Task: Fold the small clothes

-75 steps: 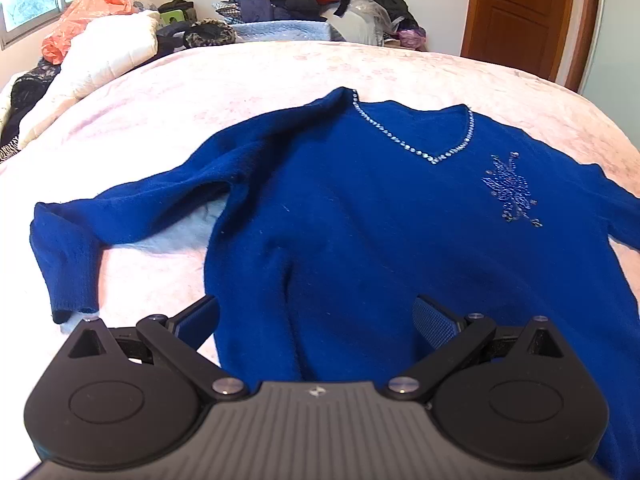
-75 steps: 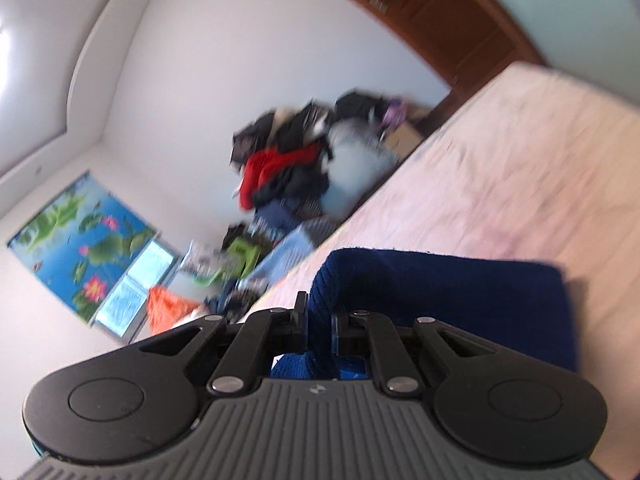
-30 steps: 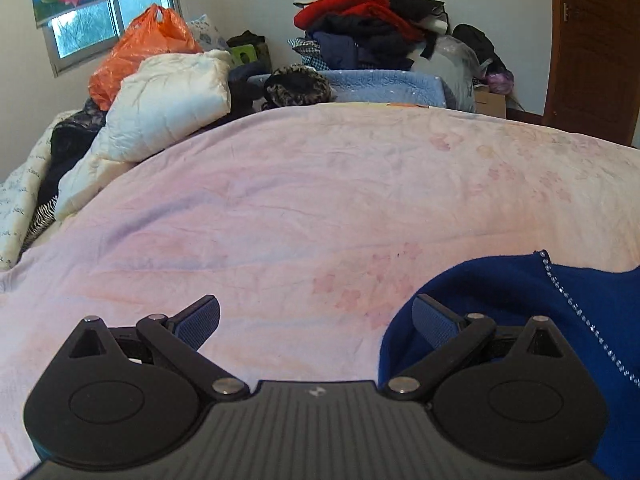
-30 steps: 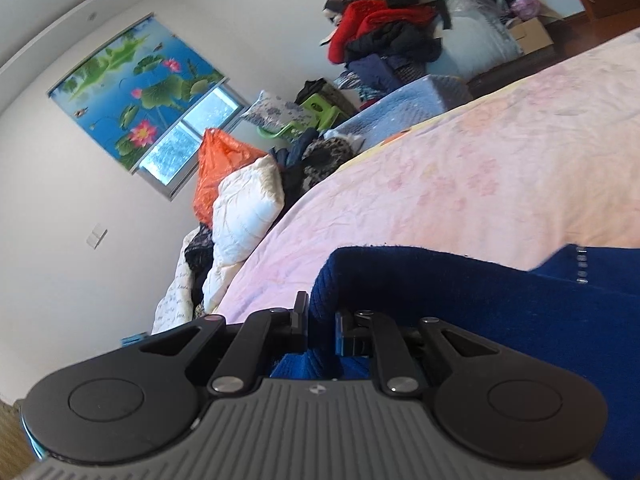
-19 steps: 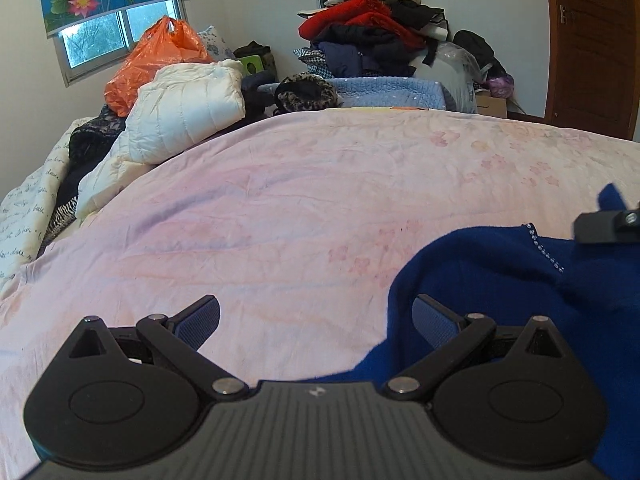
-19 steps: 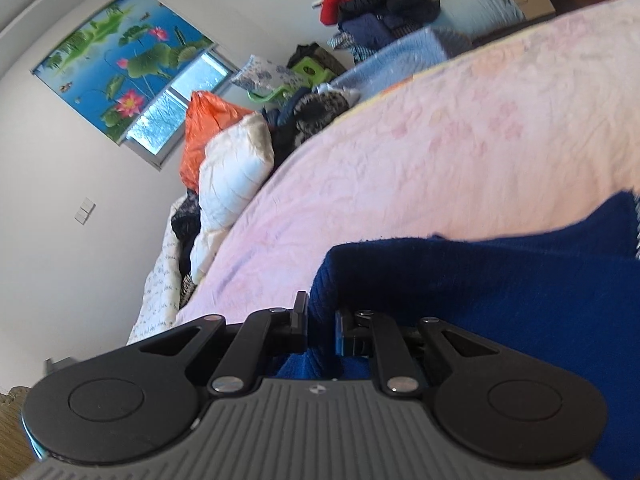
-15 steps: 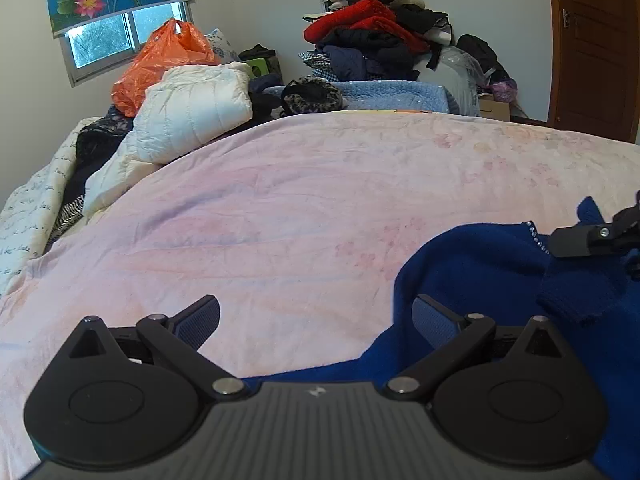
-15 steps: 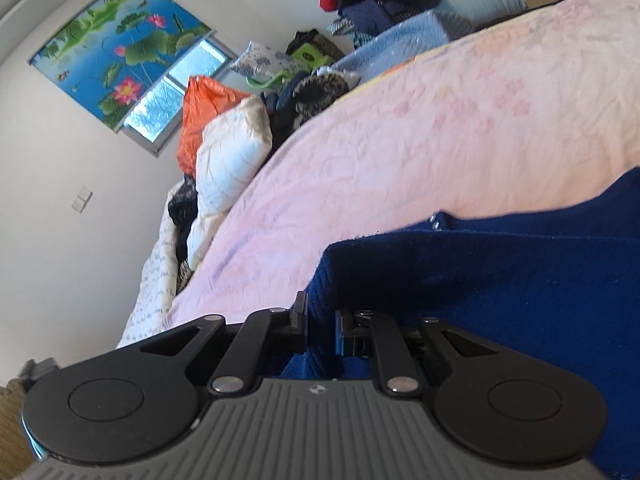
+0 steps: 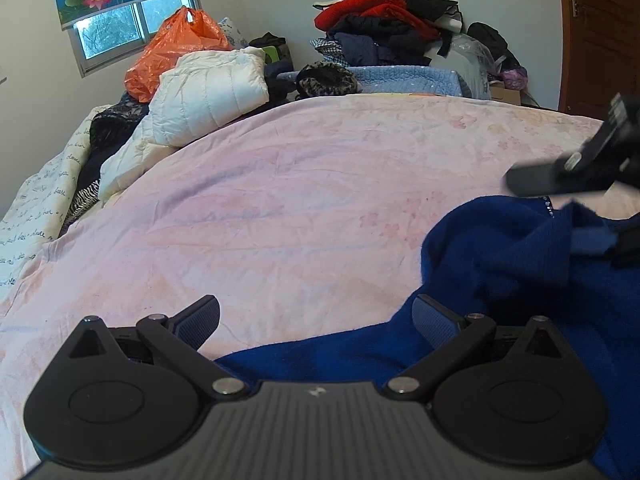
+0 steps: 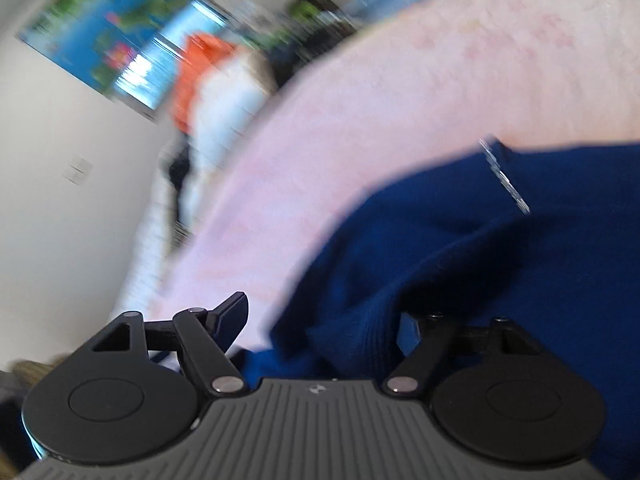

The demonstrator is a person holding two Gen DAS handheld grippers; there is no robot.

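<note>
While right gripper (image 10: pixel 322 322) jaws have just been opening, dark blue knit sweater (image 9: pixel 500 264) sleeve lies loose between them, over body on pink bedsheet (image 9: pixel 280 200). Left gripper (image 9: pixel 316 316) open, empty. We judge remaining folds undone.

Bright, even daylight from the window (image 9: pixel 132 28), soft shadows in the blue sweater (image 9: pixel 500 264) folds, left wrist view sharp with fisheye bending at the edges, right wrist view heavily motion-blurred, background streaked, dark vignetted corners.
</note>
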